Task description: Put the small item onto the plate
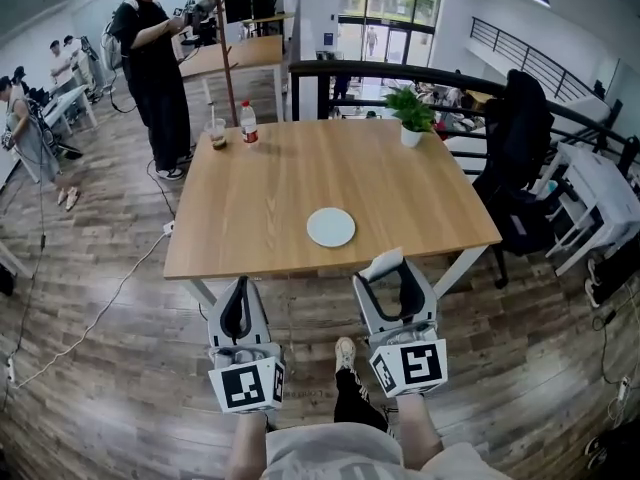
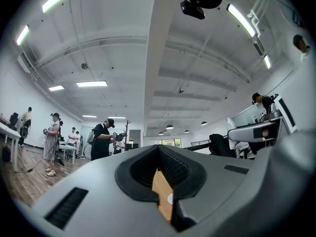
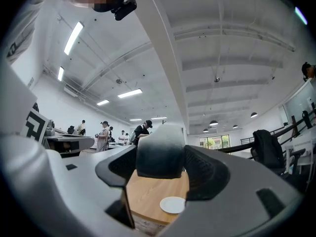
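Holds the small item (image 1: 383, 263) pinched tight in the right hand-held gripper (image 1: 393, 280), at the near edge of the counter (image 1: 260, 198), near the plate (image 1: 331, 227). Carries the left hand-held gripper (image 1: 238, 308) closed, empty. Risks a floor drop if released before clearing the edge.

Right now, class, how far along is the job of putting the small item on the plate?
Done: the right gripper is shut on the small item. In hand: it is held at the table edge. Left: the white plate is bare, so placing and releasing remain.
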Motion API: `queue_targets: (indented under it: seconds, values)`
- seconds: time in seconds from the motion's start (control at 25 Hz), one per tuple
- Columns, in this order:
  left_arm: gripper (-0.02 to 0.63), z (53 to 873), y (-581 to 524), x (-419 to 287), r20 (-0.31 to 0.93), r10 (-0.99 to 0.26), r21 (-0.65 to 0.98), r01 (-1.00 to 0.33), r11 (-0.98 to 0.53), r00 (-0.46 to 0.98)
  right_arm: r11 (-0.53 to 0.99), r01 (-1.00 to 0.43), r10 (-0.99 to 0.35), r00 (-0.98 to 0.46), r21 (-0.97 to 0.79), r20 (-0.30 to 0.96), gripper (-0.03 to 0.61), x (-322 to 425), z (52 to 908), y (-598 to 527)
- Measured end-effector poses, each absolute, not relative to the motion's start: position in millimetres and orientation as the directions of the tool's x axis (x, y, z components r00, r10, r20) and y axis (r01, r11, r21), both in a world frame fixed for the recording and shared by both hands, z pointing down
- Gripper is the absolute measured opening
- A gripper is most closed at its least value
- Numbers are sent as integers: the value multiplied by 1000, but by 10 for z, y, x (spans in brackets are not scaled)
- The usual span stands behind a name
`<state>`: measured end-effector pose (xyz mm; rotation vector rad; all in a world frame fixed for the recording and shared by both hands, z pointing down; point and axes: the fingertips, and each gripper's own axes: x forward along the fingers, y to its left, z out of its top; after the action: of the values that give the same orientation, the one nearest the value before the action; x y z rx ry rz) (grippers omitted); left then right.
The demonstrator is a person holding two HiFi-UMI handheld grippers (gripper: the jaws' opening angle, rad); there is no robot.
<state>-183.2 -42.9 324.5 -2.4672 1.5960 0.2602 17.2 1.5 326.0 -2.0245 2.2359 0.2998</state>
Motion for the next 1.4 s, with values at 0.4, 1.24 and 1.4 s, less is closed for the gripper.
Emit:
queue_targets:
  seconds: [0.4, 1.24, 1.4]
  values:
    - [8, 2866, -1941, -1073, -278, -902, -95, -944, -316, 330, 197, -978, -966, -205, 68, -157, 311, 818, 3172, -1532]
    - [8, 2663, -3122, -40, -290, -908, -111, -953, -283, 303, 288, -958, -948, -286, 3, -142, 311, 1637, 3157, -2789]
    - [8, 2695, -3183, 28, -279, -908, -121, -949, -291, 314, 303, -953, -944, -297, -22, -142, 311, 1650, 3154, -2861]
